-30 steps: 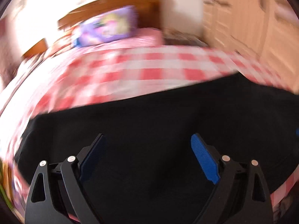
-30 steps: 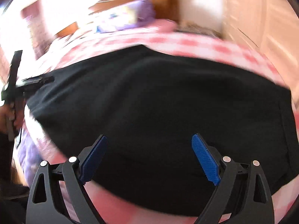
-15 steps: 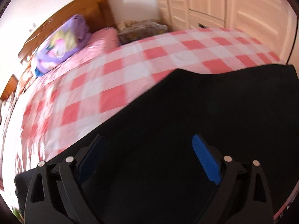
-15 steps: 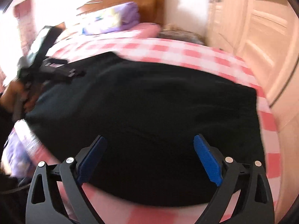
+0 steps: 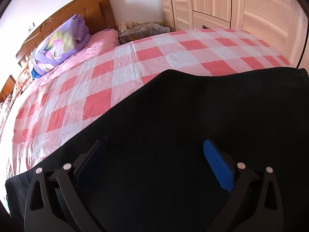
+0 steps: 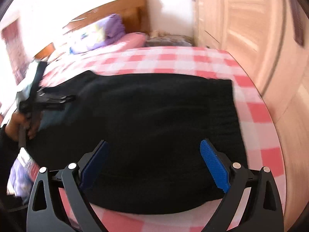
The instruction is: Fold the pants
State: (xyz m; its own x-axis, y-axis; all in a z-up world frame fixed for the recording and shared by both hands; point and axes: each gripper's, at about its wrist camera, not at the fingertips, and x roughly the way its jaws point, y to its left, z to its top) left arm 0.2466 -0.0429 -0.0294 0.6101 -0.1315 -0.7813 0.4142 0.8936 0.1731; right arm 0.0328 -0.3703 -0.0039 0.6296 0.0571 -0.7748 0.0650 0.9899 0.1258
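Observation:
The black pants (image 5: pixel 193 116) lie flat on the pink-and-white checked bed cover (image 5: pixel 108 81). In the right wrist view the pants (image 6: pixel 154 119) form a broad dark slab near the bed's right edge. My left gripper (image 5: pixel 152 154) is open and empty, low over the pants. It also shows at the left of the right wrist view (image 6: pixel 65 99), held over the pants' left end. My right gripper (image 6: pixel 152 152) is open and empty above the pants' near edge.
A purple rolled quilt (image 5: pixel 61 44) and a pink pillow (image 5: pixel 104 38) lie by the wooden headboard (image 5: pixel 77 11). A bedside table (image 5: pixel 143 29) stands beyond. Pale wardrobe doors (image 5: pixel 241 5) run along the right, close to the bed's edge (image 6: pixel 270 119).
Both grippers have swung and pulled back over the pants, staying open. The left view has turned toward the wardrobe. The right gripper has shifted so more bed cover shows on the right.

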